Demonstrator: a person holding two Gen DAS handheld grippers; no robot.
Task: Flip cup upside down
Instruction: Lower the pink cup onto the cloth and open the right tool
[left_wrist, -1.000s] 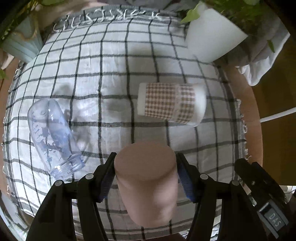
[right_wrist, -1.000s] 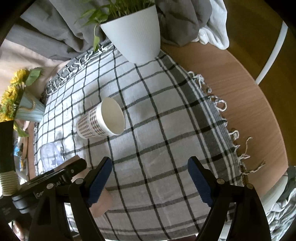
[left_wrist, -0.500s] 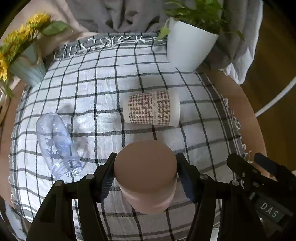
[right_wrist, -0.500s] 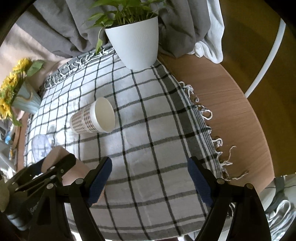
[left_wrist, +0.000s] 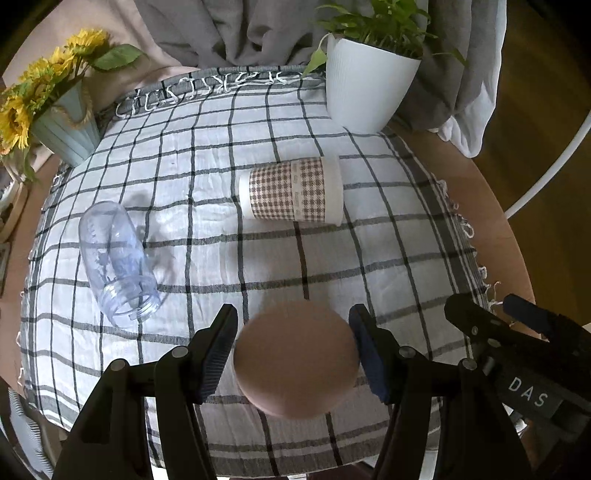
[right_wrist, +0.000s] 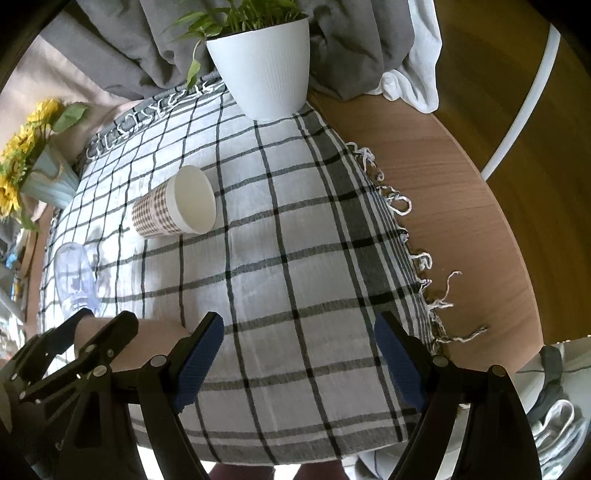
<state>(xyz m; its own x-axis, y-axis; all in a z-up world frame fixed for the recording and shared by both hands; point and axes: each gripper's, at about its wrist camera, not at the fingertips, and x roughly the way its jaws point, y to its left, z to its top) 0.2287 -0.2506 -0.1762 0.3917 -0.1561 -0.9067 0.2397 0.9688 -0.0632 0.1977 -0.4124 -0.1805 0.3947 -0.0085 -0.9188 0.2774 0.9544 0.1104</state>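
Fingers of the left gripper (left_wrist: 293, 354) flank the pink cup (left_wrist: 295, 358), base up, with small gaps, seemingly released; right gripper (right_wrist: 297, 363) is spread, empty; houndstooth paper cup (left_wrist: 291, 194) lies farther off; next, withdraw without toppling it.

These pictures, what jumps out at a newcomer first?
A pinkish cup, flat base toward the camera, sits between the left hand-held gripper fingers near the front. Behind it on the checked cloth lie a houndstooth paper cup and a clear jar, both on their sides.
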